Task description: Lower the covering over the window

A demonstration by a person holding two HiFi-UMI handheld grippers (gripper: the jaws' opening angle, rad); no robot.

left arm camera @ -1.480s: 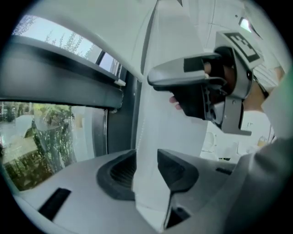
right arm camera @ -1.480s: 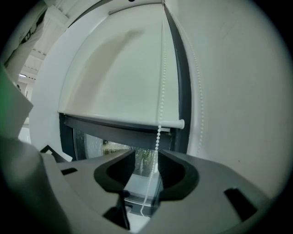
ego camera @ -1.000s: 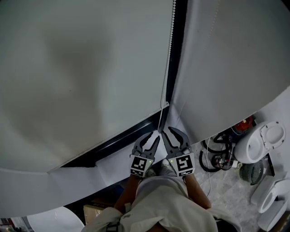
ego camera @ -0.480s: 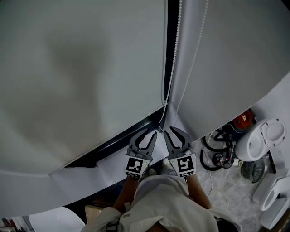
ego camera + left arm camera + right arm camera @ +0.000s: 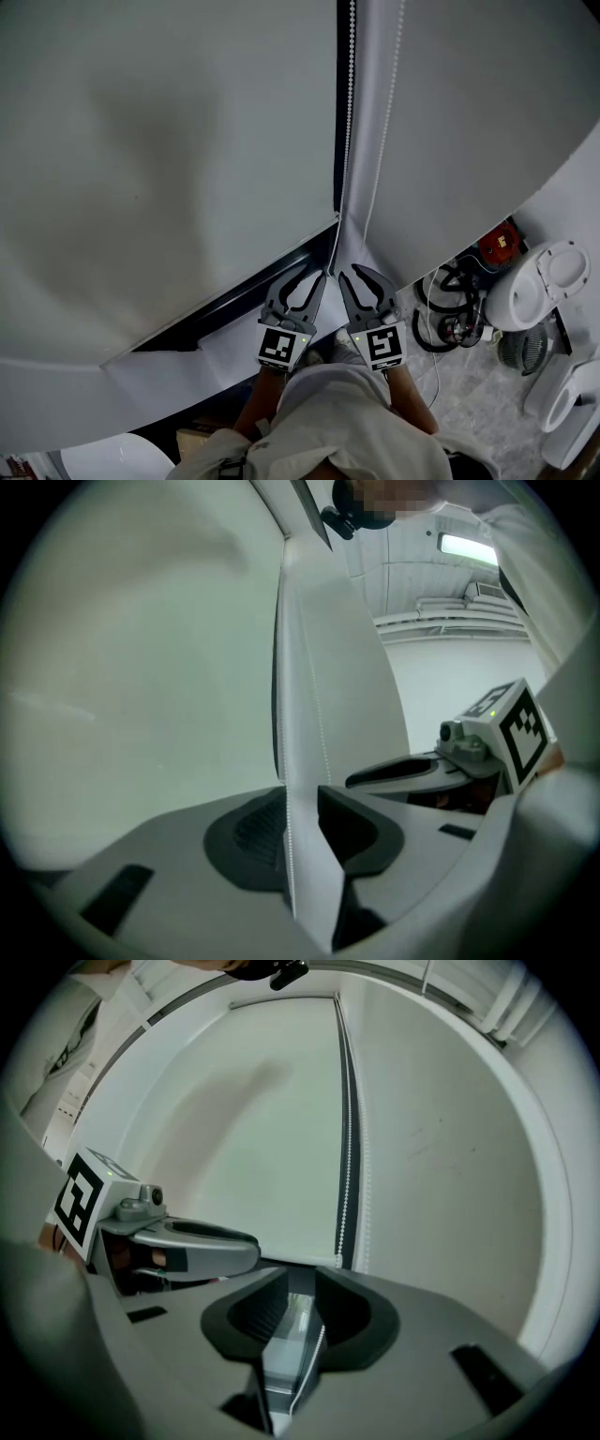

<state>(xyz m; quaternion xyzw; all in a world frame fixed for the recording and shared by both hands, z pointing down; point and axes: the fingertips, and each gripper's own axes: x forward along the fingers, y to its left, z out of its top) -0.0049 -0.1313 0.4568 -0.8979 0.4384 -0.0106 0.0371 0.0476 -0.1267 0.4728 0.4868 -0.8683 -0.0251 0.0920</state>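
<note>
two pale blinds fill most of the head view: the left blind and the right blind, parted by a dark frame that runs down from the top centre. the left blind's bottom edge slants from the lower left up to the centre, and a dark strip is left uncovered beneath it. a bead chain hangs along the frame, with a second strand further right over the right blind. both strands are drawn together just below the centre and led down to the grippers.

the left gripper and the right gripper are held just beside each other below the centre, tips toward the chain.

in the left gripper view the left gripper is shown with jaws apart, having just been closing. the chain is seen between them, close against the left pad but not pinched.

in the right gripper view the right gripper is also shown with jaws apart, by a narrower gap, having closed a little. the chain runs through the gap along the right pad, unclamped.

at the lower right of the head view a red thing, a black hose and white fixtures are seen on the floor.
</note>
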